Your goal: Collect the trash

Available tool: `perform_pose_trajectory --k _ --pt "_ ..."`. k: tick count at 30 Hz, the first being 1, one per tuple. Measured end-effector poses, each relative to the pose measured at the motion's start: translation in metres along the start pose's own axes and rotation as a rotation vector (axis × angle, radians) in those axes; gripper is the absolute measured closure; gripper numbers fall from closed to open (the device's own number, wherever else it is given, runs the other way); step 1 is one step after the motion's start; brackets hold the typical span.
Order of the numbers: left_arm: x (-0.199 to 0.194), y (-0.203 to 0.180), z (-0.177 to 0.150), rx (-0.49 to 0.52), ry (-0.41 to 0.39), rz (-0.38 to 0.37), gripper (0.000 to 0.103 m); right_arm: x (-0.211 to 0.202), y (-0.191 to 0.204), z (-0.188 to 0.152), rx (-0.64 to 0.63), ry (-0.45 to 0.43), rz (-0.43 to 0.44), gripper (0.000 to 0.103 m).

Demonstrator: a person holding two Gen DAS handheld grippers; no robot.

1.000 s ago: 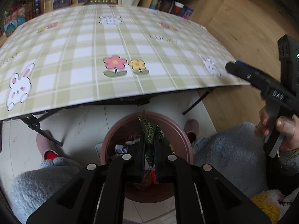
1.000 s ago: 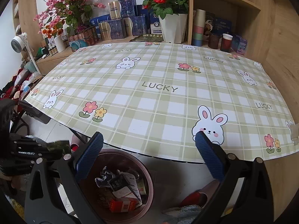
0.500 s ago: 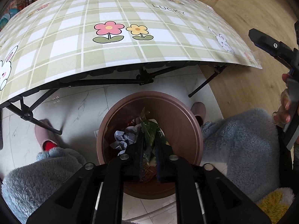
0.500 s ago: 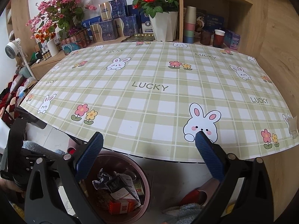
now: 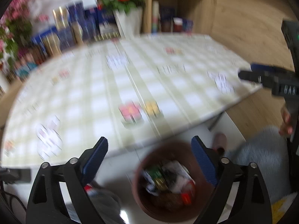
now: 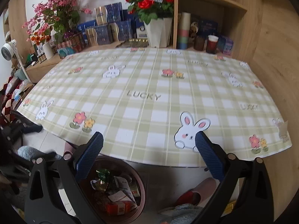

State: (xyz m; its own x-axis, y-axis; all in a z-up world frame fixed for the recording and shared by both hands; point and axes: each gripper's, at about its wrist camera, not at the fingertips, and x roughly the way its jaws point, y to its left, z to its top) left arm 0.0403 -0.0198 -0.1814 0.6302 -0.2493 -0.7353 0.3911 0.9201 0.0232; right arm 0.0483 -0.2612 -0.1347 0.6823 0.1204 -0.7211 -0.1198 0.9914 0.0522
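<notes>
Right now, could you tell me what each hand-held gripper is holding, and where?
Nothing: the left hand-held gripper has just been opening, empty; the right hand-held gripper is open, empty.

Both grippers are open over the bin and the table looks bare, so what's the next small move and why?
Probably lift the left gripper clear of the brown bin and scan the table for leftovers. Its jaws have just been opening and nothing is between them; the green wrapper lies in the bin. The right gripper is open and empty too, and no trash shows on the checked tabletop.
</notes>
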Motion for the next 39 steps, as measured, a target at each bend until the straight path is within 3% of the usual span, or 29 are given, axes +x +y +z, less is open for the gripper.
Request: perform_pose_trajectory --k 7,15,25,39 --pt "-0.071 0.018 0.06 -0.008 -0.231 0.157 0.009 -0.036 0.001 0.033 -0.008 -0.073 -0.026 0.006" --pt "-0.136 0.021 0.093 -0.042 -0.384 0.212 0.008 -0.077 0.004 0.065 -0.017 -0.158 -0.029 0.006" --pt "-0.168 0.017 0.101 -0.069 -0.428 0.215 0.008 -0.1 0.011 0.075 -0.029 -0.193 -0.031 0.006" --pt "-0.168 0.022 0.097 -0.089 -0.415 0.228 0.008 -0.108 0.011 0.074 -0.016 -0.211 -0.031 0.006"
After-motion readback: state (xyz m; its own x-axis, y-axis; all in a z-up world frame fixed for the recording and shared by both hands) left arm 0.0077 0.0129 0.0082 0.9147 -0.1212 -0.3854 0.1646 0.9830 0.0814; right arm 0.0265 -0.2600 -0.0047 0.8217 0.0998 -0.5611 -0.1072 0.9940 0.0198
